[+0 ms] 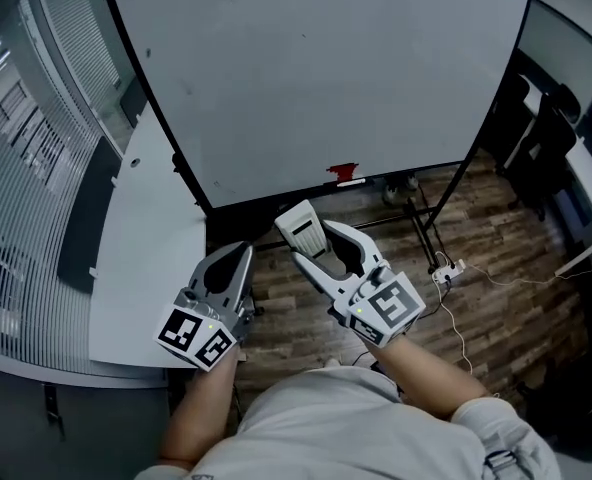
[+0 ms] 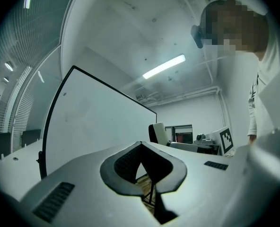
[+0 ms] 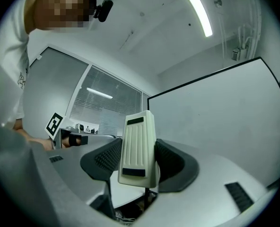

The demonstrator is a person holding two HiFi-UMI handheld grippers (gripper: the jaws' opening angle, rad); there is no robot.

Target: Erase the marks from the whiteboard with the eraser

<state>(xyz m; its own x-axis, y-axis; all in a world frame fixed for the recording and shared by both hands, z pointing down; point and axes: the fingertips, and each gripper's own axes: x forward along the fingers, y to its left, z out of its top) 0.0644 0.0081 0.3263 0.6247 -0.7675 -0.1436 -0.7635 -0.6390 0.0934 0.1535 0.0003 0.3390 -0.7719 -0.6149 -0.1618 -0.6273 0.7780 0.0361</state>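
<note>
Below the board, head view, edges: whiteboard (image 1: 316, 78) in a black border fills the upper picture, one red mark (image 1: 342, 171) at its bottom edge; wood floor (image 1: 496, 258) lies open beneath, and a white desk (image 1: 146, 268) runs along the left
Head view, eraser: cream eraser (image 1: 304, 230) sticks up out of the right gripper (image 1: 314, 248), below the board's bottom edge and apart from it; the red mark sits up and to its right
Head view, count: one board, one eraser, one red mark, two grippers; left gripper (image 1: 236, 256) sits just beside the right one, lower left
Left gripper view, jaws: left gripper (image 2: 140, 144) pressed together at the tips, nothing between; whiteboard (image 2: 97, 122) stands ahead to the left
Right gripper view, jaws: right gripper (image 3: 138, 163) pinches the eraser (image 3: 139, 141) by its long sides, upright; whiteboard (image 3: 220, 112) behind at right, not touching it
</note>
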